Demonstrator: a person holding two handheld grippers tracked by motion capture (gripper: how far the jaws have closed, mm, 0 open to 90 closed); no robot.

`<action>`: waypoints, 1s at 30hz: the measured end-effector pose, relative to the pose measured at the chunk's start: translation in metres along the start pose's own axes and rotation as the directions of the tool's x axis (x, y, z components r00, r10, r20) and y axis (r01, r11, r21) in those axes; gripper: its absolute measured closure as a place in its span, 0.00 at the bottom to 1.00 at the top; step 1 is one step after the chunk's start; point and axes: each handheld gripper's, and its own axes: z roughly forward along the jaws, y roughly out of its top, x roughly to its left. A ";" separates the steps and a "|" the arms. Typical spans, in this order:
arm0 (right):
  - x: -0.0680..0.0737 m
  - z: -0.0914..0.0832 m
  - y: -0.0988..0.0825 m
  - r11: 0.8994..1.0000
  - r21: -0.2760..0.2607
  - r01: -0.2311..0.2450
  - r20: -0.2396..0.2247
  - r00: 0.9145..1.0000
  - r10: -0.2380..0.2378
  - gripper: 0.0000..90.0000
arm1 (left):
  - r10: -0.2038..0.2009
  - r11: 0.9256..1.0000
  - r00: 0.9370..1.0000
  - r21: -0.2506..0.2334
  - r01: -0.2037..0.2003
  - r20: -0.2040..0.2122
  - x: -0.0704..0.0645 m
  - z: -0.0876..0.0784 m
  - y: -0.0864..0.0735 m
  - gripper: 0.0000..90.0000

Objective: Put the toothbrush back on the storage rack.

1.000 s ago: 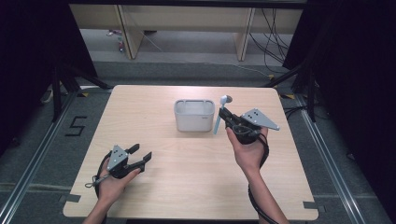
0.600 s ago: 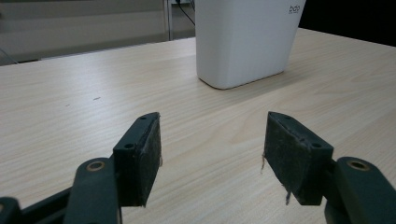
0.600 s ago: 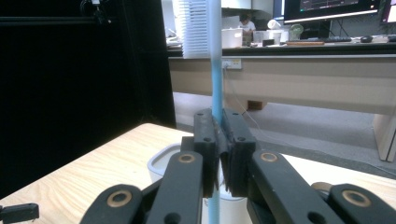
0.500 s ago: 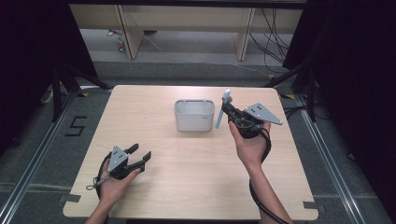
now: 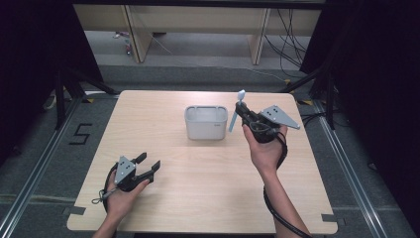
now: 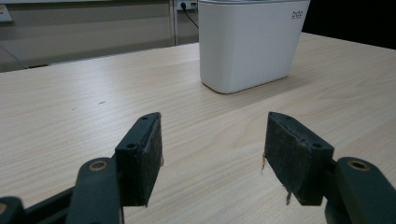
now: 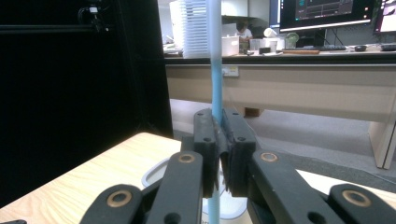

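A pale blue toothbrush stands nearly upright above the table, head up, with my right gripper shut on its handle. It hangs just right of a white rectangular cup at the table's middle back. In the right gripper view the blue handle runs up between the closed jaws of the right gripper, and the cup's rim lies below. My left gripper rests open near the front left, holding nothing. In its own view the left gripper points at the white cup farther off.
The light wooden table has bare surface to the left of the cup and across the front. Dark curtains flank both sides. Beyond the far edge are a grey floor, wooden furniture legs and loose cables.
My right gripper has lifted the toothbrush slightly up and away, toward the cup's right side, and the brush stands more upright. The left gripper has not moved.
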 end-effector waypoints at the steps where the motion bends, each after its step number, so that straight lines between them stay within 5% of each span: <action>1: 0.000 0.000 0.001 1.000 0.011 0.000 0.002 1.000 0.000 0.95 | -0.001 1.000 1.000 0.000 0.001 -0.001 0.000 0.000 0.000 0.41; 30: -0.003 0.020 0.016 1.000 -0.016 -0.013 0.033 0.999 0.013 0.95 | -0.010 1.000 1.000 0.001 0.010 0.003 0.000 0.000 0.000 0.41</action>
